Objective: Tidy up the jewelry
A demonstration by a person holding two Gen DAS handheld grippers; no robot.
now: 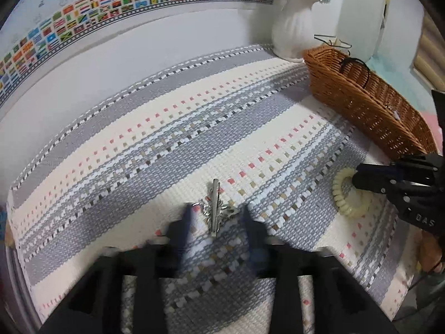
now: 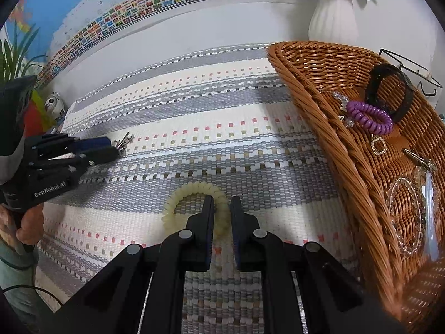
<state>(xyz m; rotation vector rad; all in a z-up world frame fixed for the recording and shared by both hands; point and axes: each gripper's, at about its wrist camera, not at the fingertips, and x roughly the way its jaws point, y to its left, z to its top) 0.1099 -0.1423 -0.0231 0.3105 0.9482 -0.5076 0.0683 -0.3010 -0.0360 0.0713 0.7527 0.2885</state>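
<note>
A silver clip with a small chain (image 1: 215,208) lies on the woven mat. My left gripper (image 1: 215,218) is open, its fingers on either side of the clip's near end; in the right wrist view the left gripper (image 2: 111,147) is at the clip (image 2: 124,140). A cream spiral hair tie (image 2: 192,203) lies on the mat; it also shows in the left wrist view (image 1: 347,194). My right gripper (image 2: 222,203) has its jaws narrowly apart, straddling the tie's right side. The wicker basket (image 2: 319,117) at right holds a purple spiral tie (image 2: 370,117), a black band (image 2: 389,89) and a clear bead bracelet (image 2: 403,217).
A white vase (image 2: 333,19) with flowers stands behind the basket (image 1: 361,103). A black wire stand (image 2: 411,69) is at the basket's far side. A small panda figure (image 2: 52,104) and a plant (image 2: 16,53) are at the mat's far left. The striped mat (image 1: 167,139) covers the table.
</note>
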